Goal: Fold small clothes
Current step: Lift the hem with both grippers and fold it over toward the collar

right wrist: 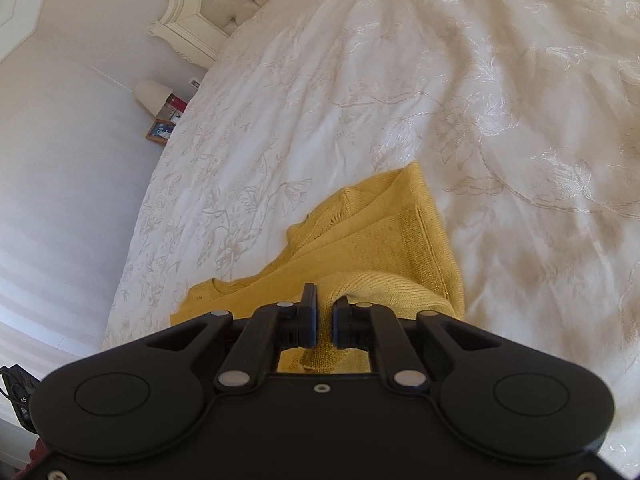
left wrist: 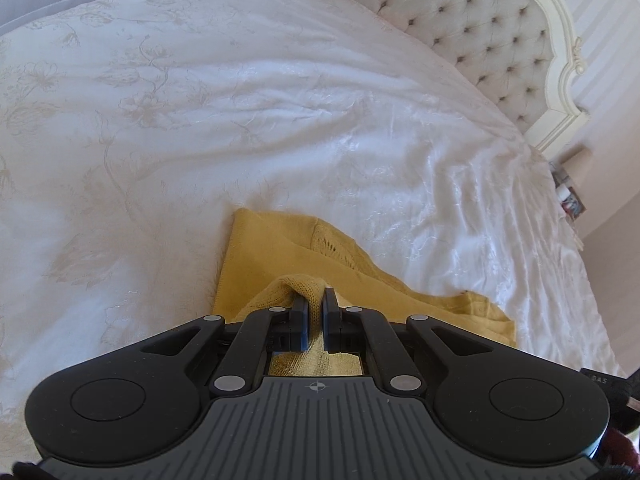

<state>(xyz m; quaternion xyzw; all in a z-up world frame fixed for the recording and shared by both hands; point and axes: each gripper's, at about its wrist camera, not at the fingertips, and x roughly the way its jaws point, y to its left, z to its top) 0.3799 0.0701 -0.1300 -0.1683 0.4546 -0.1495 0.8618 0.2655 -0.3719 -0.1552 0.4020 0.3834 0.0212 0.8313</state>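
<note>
Mustard knit garment (left wrist: 280,248) is pinched in both grippers: a bunched fold is clamped between the closed jaws of the left gripper (left wrist: 315,312), another between those of the right gripper (right wrist: 326,316). Its remainder is spread on the white embroidered bedspread (left wrist: 240,120), below a tufted headboard (left wrist: 480,28).

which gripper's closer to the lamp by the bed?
Likely right. The right gripper grips the mustard-yellow knitted sweater on the side toward the small cream-shaded bedside lamp; the left gripper clamps the edge farther from it.
</note>
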